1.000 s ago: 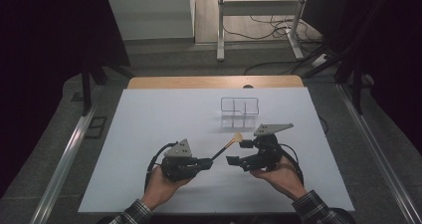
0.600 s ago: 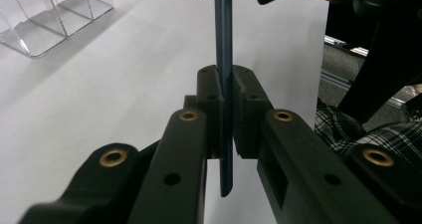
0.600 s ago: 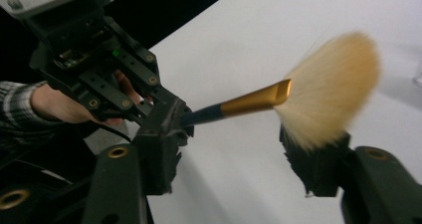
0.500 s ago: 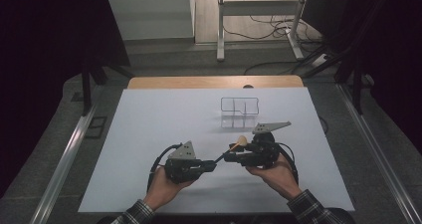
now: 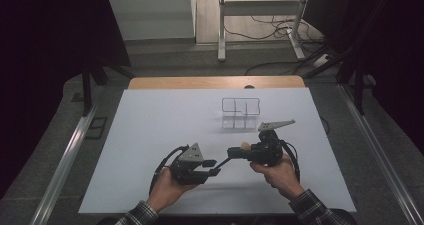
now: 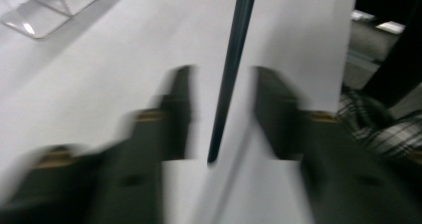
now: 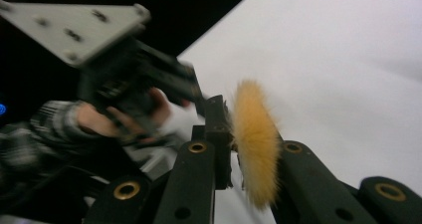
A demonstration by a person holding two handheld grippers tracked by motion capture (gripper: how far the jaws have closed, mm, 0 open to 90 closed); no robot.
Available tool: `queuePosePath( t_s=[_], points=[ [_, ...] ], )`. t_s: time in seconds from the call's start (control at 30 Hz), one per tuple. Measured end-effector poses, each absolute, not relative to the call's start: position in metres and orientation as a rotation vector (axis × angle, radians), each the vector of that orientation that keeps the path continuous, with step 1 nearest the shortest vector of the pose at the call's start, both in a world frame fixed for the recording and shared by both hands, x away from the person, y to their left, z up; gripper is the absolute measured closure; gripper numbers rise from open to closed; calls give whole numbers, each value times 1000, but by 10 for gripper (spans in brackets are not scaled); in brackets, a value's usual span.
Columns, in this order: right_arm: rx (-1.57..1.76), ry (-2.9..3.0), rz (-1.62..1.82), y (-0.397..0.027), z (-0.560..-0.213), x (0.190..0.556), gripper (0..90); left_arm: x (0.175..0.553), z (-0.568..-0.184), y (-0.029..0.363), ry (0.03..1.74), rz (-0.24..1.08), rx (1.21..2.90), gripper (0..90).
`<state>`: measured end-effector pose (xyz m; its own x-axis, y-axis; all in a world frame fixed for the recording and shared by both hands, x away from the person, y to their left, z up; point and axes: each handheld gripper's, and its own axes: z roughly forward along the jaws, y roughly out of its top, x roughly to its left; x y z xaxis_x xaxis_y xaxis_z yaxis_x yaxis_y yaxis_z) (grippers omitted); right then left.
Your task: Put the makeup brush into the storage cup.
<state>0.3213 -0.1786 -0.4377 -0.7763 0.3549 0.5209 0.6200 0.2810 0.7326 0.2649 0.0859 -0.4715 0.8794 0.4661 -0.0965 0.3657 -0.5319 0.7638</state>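
the left gripper view is smeared with blur: the left tool [image 6: 219, 114] has its jaws apart, and the thin dark handle [image 6: 230, 74] of a brush runs between them, its end just inside the gap; whether either jaw touches it is hard to make out. the top of the handle is cut off at the frame edge. in the right gripper view the right tool [image 7: 244, 154] is clamped on the brush head [image 7: 256, 139], a tuft of yellow-orange bristles pressed between the jaws; the bristle edges are fuzzy and the jaw tips lie partly behind them. beyond it the other hand [image 7: 124, 117] and its grey plate are blurred.

in the high view the brush [image 5: 239, 151] lies between both tools, near the front of the white surface [image 5: 150, 120]. the clear divided tray [image 5: 241, 112] stands just behind the brush, toward the far edge; its compartments look empty, though the clear walls make that hard to judge.
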Motion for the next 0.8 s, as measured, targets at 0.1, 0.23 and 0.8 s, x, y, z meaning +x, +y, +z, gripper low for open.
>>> queuePosePath(
  t_s=[0.1, 0.23, 0.8],
  points=[
    [-915, -2311, -1491, -181, -437, 322, 843, 266, -473, 87, 621, 151, 2188, 377],
    [-904, -2361, -1491, -182, -435, 320, 842, 267, -476, 88, 640, 148, 2192, 231],
    [-901, -2492, -1481, -185, -429, 319, 843, 265, -478, 92, 662, 158, 2213, 64]
  ],
)
